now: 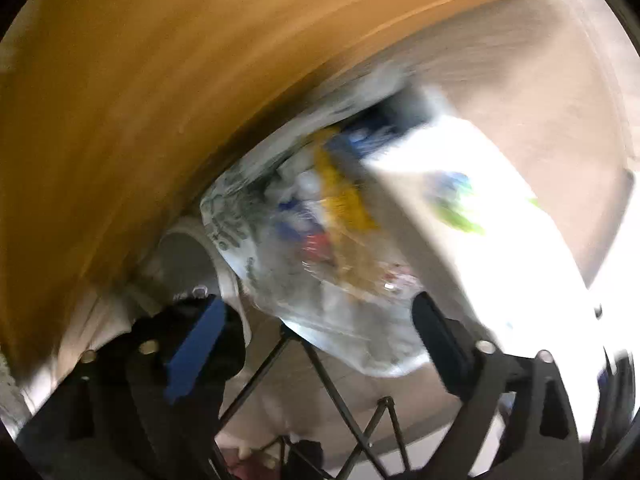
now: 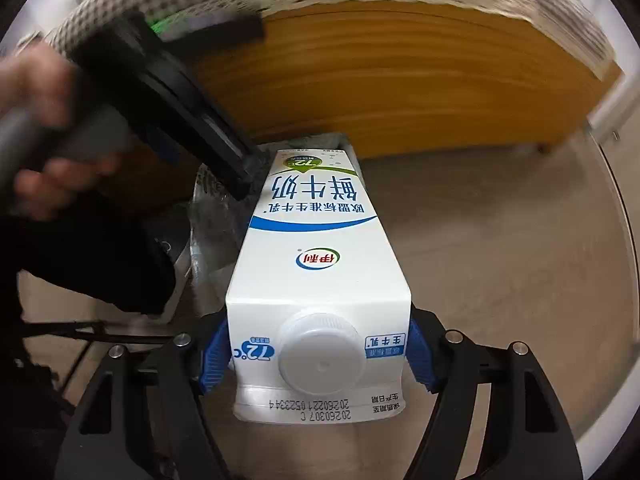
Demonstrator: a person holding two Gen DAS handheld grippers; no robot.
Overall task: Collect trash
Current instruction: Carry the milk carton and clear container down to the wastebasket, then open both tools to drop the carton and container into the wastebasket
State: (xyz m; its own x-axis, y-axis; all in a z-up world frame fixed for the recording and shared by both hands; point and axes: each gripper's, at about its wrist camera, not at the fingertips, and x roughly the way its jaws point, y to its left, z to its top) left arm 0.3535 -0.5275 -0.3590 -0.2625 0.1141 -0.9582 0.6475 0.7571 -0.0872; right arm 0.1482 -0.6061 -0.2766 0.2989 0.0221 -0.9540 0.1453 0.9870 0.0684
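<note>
Blue pads of the right gripper (image 2: pixel 318 354) clamp the milk carton (image 2: pixel 320 264) by its capped top, its far end tipped down toward the clear trash bag (image 2: pixel 212 216) by the wooden cabinet (image 2: pixel 400 80); over on the left, a hand (image 2: pixel 44 128) carries the left gripper (image 1: pixel 316 332), jaws spread wide and gripping nothing, right above the blurred, full bag (image 1: pixel 320 248)

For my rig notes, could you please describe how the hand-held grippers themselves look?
Each hand-held gripper, left and right, has black angular fingers with cut-out openings, silver bolts, and ribbed blue pads. No cables or sleeves show clearly.
</note>
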